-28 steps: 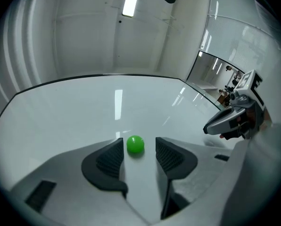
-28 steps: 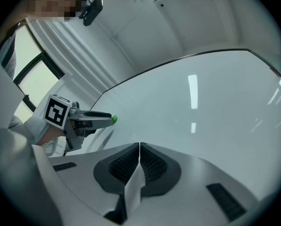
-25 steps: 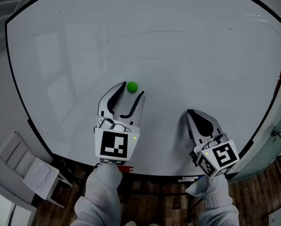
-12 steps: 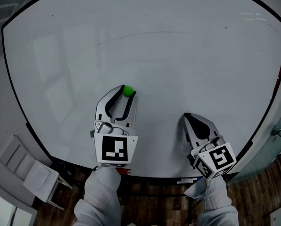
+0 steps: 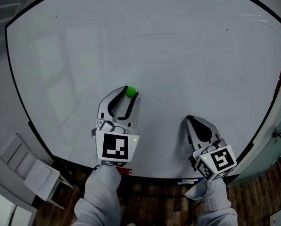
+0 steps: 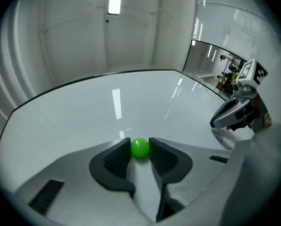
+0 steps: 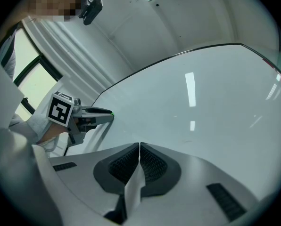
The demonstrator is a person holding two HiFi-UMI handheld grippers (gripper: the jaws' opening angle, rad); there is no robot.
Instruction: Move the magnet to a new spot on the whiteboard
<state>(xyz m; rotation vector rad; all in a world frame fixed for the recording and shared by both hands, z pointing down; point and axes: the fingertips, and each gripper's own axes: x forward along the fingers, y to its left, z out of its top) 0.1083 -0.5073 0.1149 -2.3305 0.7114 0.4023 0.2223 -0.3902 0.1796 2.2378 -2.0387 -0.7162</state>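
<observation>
The left gripper has its ribbed pads pressed against either side of the green magnet. The jaws have just been closing, and the magnet now sits pinched between them with no gap showing on either flank. It is caught at the very tips of the fingers rather than deep in the throat, so the grip looks shallow. The magnet is small and round, with no long axis to line up on, so the jaws could take it from any side. Its back appears to rest on the whiteboard, whose surface runs on past the fingertips in the direction the gripper points. In the head view the magnet lies in the lower half of the board, somewhat left of centre, with bare white surface above it and to both sides. The right gripper is clenched on nothing, its pads meeting along a thin seam. It hangs near the board's lower edge, well apart from the magnet and to its right. The left hand is therefore the one placed for the move, which probably calls for drawing the magnet off or along the board toward open surface. With so shallow a hold, the magnet might slip from the tips.
</observation>
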